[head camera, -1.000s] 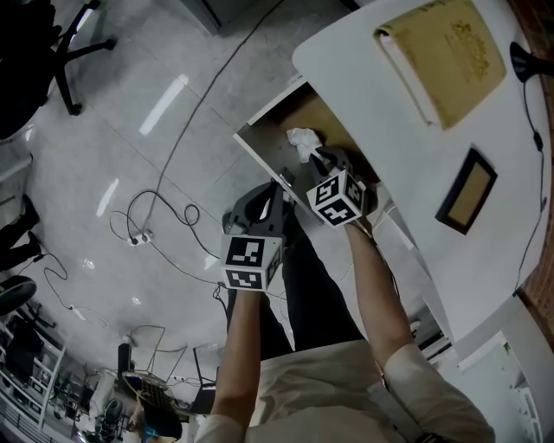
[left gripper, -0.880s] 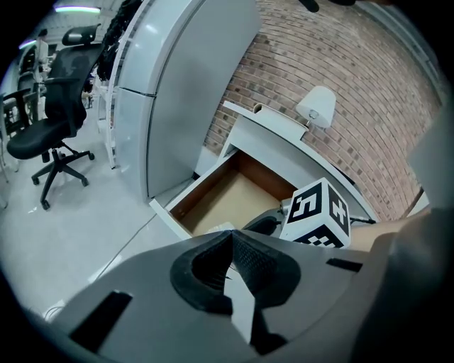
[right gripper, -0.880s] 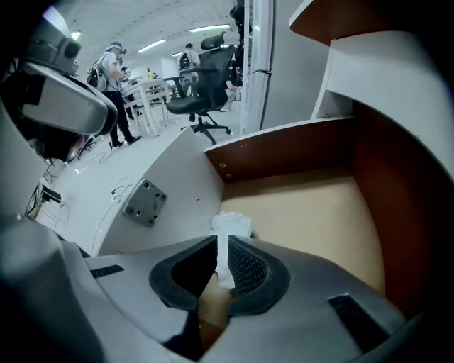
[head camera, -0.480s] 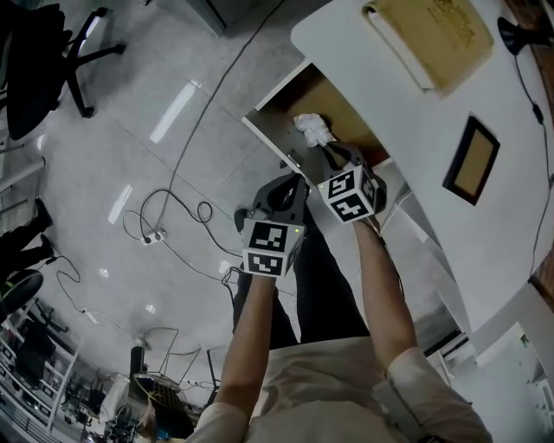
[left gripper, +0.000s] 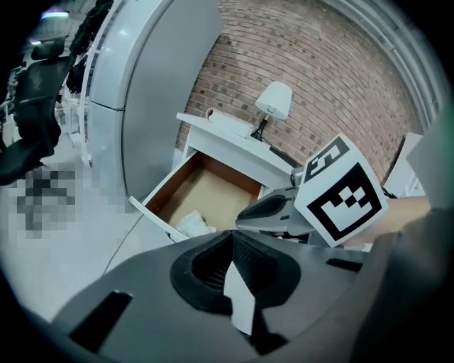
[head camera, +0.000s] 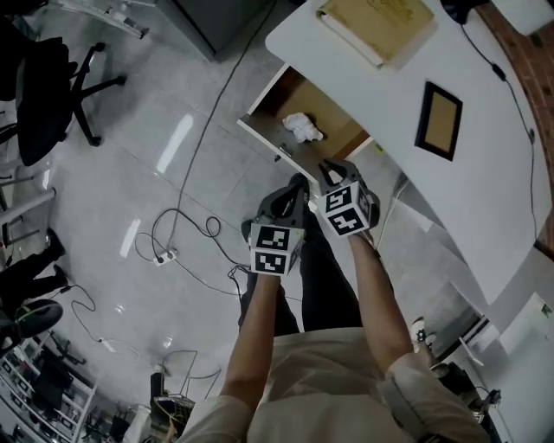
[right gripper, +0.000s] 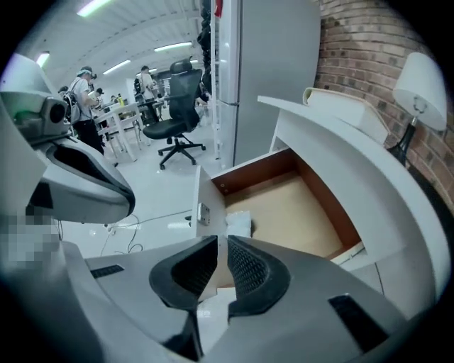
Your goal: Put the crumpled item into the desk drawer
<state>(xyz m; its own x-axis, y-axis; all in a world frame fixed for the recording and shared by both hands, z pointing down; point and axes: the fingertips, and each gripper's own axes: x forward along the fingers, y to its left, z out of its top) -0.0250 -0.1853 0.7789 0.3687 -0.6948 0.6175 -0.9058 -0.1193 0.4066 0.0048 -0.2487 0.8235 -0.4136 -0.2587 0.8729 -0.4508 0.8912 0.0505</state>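
Note:
The crumpled white item (head camera: 301,127) lies inside the open desk drawer (head camera: 260,130), close to its front panel. It also shows in the left gripper view (left gripper: 195,223) and the right gripper view (right gripper: 239,223). My right gripper (head camera: 325,166) hangs just in front of the drawer front, apart from the item, its jaws nearly together with only a thin slit and nothing between them (right gripper: 221,244). My left gripper (head camera: 296,183) sits beside it, slightly lower and to the left, shut and empty (left gripper: 230,237).
The white desk (head camera: 485,199) carries a tan book (head camera: 376,22) and a small picture frame (head camera: 437,119); a lamp (left gripper: 273,99) stands at its back. An office chair (head camera: 56,86) and loose cables (head camera: 173,234) are on the tiled floor. A tall grey cabinet (right gripper: 273,71) stands by the desk.
Both grippers have drawn back from the drawer. The right gripper, which was right at the crumpled item, is now clear of it, and the item stays in the drawer.

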